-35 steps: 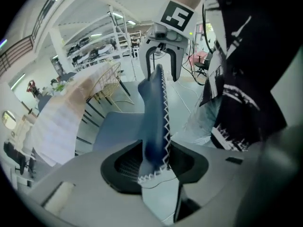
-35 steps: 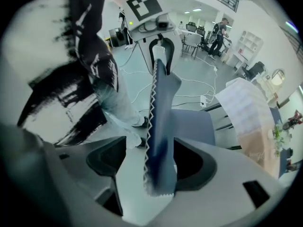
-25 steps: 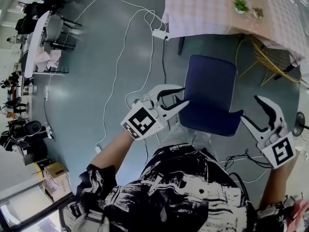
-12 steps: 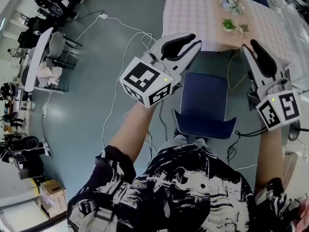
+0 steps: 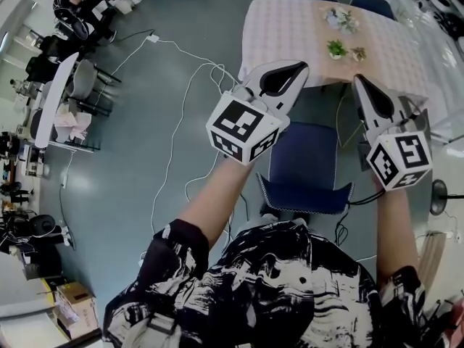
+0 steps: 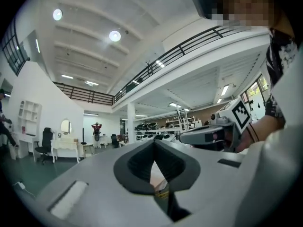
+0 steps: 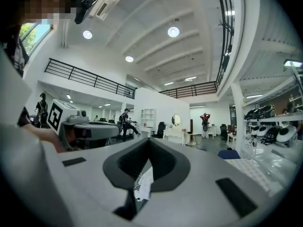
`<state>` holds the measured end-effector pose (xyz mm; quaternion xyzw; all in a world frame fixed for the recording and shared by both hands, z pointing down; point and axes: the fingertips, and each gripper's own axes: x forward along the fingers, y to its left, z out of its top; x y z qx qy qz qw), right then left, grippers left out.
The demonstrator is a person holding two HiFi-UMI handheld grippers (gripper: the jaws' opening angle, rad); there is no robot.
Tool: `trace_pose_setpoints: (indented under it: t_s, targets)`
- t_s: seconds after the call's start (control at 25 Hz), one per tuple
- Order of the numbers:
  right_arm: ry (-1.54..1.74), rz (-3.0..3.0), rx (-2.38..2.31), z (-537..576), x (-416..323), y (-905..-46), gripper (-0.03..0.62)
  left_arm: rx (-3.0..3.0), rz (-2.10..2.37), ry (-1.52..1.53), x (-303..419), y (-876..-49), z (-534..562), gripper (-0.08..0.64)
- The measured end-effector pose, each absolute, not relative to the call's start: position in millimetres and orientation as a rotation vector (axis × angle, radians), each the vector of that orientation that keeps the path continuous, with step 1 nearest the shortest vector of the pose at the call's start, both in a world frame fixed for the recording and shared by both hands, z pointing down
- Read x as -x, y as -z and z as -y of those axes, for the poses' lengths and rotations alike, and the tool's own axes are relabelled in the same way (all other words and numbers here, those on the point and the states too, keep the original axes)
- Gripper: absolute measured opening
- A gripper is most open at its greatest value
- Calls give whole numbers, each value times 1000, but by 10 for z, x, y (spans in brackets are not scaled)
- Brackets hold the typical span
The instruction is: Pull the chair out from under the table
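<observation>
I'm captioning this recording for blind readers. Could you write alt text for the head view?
Seen from above, a person holds the left tongs and right tongs raised, both shut and empty, over a blue chair. The chair stands between the person and a table with a checked cloth and small potted plants.

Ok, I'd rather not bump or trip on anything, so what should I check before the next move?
1. Left gripper free: ok, shut on nothing.
2. Right gripper free: ok, shut on nothing.
3. Chair out from the table: ok, its seat shows in front of the table's edge.
4. Floor cables clear of the chair's legs: cannot tell, the seat hides them.
</observation>
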<state>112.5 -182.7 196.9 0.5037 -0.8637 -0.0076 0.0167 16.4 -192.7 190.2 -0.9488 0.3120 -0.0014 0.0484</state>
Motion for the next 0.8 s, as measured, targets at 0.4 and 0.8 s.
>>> trace_pose_setpoints:
  t_s: [0.4,0.8]
  targets:
    - [106,2650,-1658,1852,-1235,-1798,3,2918,-1030,-10,-99,-1931,2024,5]
    - [89,2634,-1675,1923,-1293,-1873,2,2881,-1038,10,-84,-1980,2080,4]
